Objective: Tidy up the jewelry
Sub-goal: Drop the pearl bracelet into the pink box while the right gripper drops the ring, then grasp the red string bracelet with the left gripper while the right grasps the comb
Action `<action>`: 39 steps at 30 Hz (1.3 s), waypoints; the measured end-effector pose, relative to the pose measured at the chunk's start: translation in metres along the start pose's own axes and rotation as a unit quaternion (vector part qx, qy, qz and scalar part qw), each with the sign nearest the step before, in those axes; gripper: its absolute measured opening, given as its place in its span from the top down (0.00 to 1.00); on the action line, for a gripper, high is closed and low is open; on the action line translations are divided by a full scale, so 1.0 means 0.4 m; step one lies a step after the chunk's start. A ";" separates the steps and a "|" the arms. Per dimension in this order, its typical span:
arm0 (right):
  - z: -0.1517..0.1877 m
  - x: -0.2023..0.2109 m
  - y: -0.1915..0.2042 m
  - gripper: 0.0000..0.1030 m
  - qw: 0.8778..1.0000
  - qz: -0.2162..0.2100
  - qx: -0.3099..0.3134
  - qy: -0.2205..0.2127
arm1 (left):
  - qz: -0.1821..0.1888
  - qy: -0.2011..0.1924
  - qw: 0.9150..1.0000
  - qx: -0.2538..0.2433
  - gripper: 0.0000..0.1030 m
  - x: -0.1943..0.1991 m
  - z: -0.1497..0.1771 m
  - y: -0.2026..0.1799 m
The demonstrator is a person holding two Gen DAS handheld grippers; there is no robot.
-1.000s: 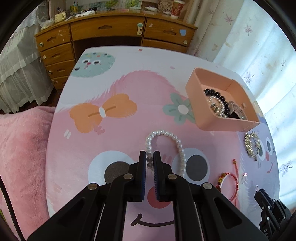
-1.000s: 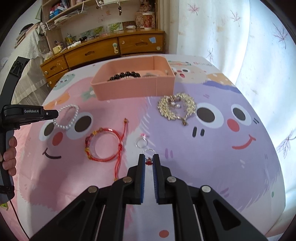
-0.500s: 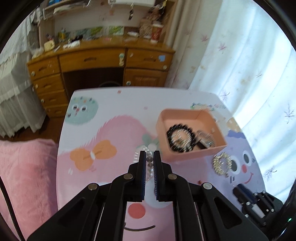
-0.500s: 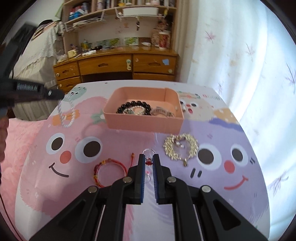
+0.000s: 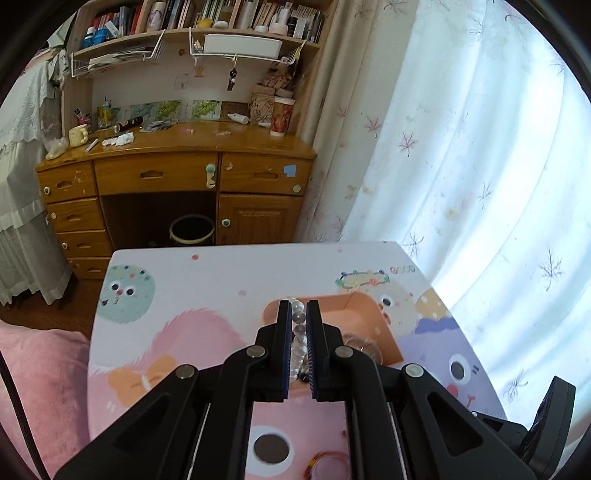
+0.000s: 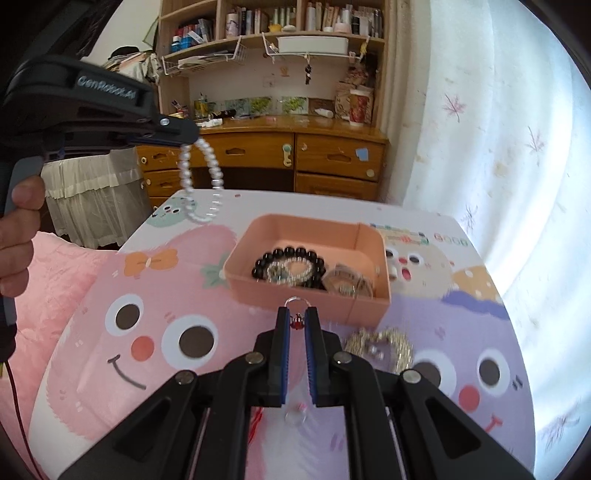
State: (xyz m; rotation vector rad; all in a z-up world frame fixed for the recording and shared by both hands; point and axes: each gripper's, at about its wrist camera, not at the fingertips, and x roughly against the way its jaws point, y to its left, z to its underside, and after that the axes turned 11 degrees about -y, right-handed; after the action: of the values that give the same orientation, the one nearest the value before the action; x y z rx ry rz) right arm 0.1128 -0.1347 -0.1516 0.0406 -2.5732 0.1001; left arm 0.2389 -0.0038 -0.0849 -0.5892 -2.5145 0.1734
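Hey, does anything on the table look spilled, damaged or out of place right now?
Nothing spilled or damaged. The gold chain bracelet and a small ring lie loose on the mat outside the pink tray, not yet sorted.

A honey-coloured wooden desk (image 5: pixel 177 173) with drawers stood against the far wall, its top littered with small items, and a dark bin (image 5: pixel 192 229) sat in its kneehole. Above it, bookshelves (image 6: pixel 273 18) held books and bottles. Daylight glowed through a white curtain (image 5: pixel 480 155) printed with leaves on the right, and white lace fabric (image 5: pixel 18 206) hung on the left.
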 end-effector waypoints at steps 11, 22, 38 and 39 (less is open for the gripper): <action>-0.068 -0.086 -0.064 0.93 0.999 -0.030 0.012 -0.021 | -0.005 0.009 1.000 -0.005 0.95 -0.130 -0.022 -0.071; -0.064 -0.184 -0.134 0.80 0.996 -0.083 -0.025 0.024 | -0.030 0.054 0.998 0.008 0.74 -0.222 0.009 -0.089; -0.044 -0.126 -0.190 0.78 0.995 -0.090 0.021 0.025 | -0.072 0.076 0.994 0.040 0.54 -0.159 0.058 -0.080; -0.040 -0.117 -0.194 0.76 0.995 -0.091 0.027 0.024 | -0.076 0.077 0.993 0.041 0.53 -0.151 0.064 -0.080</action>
State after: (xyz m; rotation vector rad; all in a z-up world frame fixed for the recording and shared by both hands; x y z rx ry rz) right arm 0.1648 -0.2102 -0.1584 0.2879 -2.5047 0.0998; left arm 0.2587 -0.0592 -0.1277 -0.3612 -2.3788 0.1679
